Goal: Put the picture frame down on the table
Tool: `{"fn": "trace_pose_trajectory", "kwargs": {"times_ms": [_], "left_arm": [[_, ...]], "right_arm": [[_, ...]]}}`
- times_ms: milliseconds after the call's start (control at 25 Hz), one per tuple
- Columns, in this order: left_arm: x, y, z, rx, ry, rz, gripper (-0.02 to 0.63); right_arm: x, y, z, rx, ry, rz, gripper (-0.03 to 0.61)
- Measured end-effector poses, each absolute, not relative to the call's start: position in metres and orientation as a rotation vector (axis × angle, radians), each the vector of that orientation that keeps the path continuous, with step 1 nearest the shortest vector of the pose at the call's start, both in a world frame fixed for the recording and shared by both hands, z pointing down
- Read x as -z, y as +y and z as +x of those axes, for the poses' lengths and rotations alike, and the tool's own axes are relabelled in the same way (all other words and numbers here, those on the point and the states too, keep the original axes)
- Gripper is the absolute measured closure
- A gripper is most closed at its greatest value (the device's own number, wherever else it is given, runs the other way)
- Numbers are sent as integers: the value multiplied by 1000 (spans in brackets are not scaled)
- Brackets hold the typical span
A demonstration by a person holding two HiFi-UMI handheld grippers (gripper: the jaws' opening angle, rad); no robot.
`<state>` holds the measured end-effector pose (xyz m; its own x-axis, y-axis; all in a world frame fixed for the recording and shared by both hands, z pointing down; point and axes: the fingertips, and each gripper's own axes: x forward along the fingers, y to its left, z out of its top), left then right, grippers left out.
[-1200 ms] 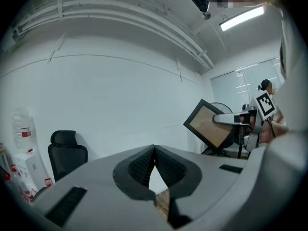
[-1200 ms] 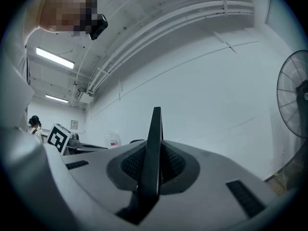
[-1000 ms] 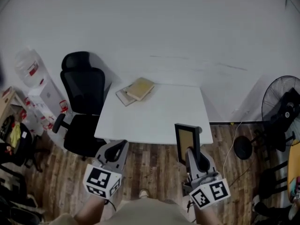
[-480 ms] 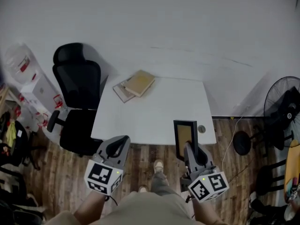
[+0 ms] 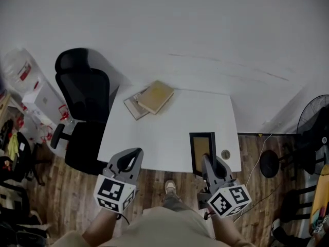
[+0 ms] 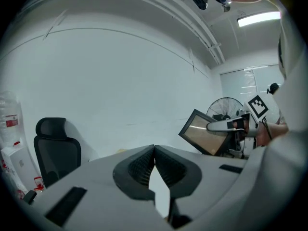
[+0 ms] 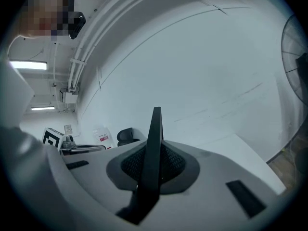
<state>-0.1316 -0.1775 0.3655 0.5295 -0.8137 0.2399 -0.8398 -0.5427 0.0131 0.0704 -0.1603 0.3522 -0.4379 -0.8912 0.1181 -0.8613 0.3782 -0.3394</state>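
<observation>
While gripped edge-on by the right claw, picture frame upright at five o'clock of the white surface, left claw closed and empty at seven o'clock, books at eleven.

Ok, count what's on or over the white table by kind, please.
Stacked tan and grey books: 2
Black picture frame, clamped in the right gripper: 1
Small round grey object: 1
Total: 4

My right gripper holds the picture frame over the surface's near-right edge; 2 books far-left, chair beyond.
</observation>
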Motion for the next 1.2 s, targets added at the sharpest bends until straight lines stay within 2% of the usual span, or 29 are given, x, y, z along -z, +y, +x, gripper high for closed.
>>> {"fn": "trace_pose_trajectory", "kwargs": {"times_ms": [200,760,1200], "left_arm": [[-378,-224,-115,-369,-1434,2602,592],[-466,-345,-66,-515,-1370,2411,592],[-528,-382,-55,-631,-1319,2318,592]], "right_arm": [[-370,-211,81,656,2528,-1578,520],[-493,-342,101,1337,2304,-1412,518],[-570,-391,105,1568,2150,-1446,518]]}}
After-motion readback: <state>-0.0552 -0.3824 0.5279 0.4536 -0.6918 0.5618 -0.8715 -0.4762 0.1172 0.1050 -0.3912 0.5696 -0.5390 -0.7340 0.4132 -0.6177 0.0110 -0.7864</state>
